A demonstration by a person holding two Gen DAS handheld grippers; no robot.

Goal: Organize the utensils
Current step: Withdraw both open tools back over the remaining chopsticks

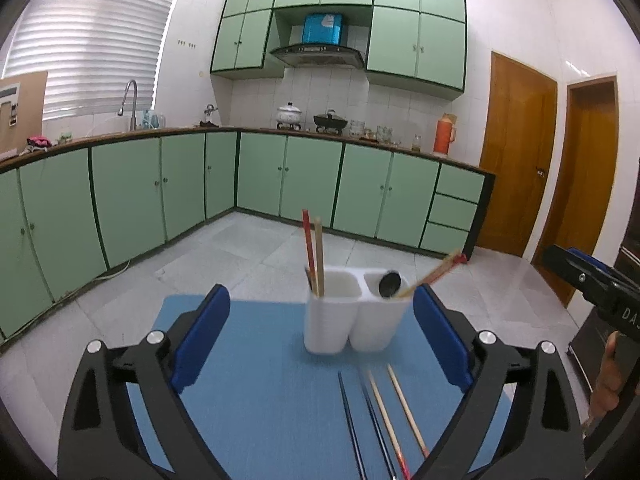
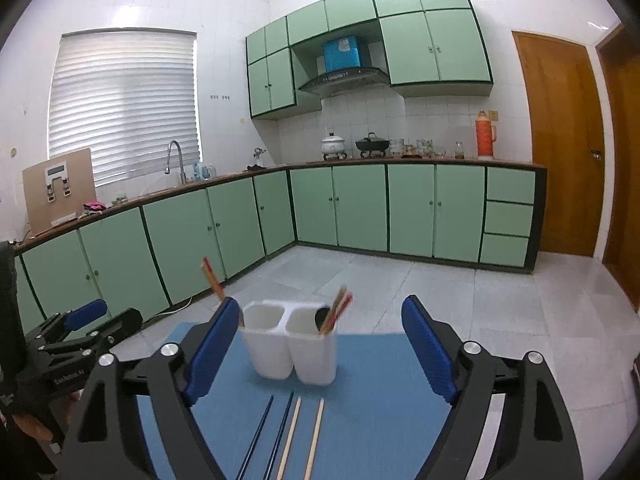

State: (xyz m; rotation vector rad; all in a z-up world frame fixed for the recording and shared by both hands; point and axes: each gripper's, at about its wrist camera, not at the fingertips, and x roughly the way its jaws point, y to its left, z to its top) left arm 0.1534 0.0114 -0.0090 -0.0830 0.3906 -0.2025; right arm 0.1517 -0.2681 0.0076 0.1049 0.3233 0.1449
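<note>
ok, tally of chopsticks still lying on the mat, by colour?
Dark blue chopsticks: 2
Light wooden chopsticks: 2
Total on the blue mat: 4
More chopsticks and a black utensil already stand in the white holder; not counted here.

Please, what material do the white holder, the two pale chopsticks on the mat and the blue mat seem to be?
White holder: likely plastic, with smooth, matte, rounded moulded walls. Pale chopsticks: probably bamboo or wood, tan and unglossy. Blue mat: looks like woven vinyl or fabric, flat with no shine; the weave is too blurred to confirm.
</note>
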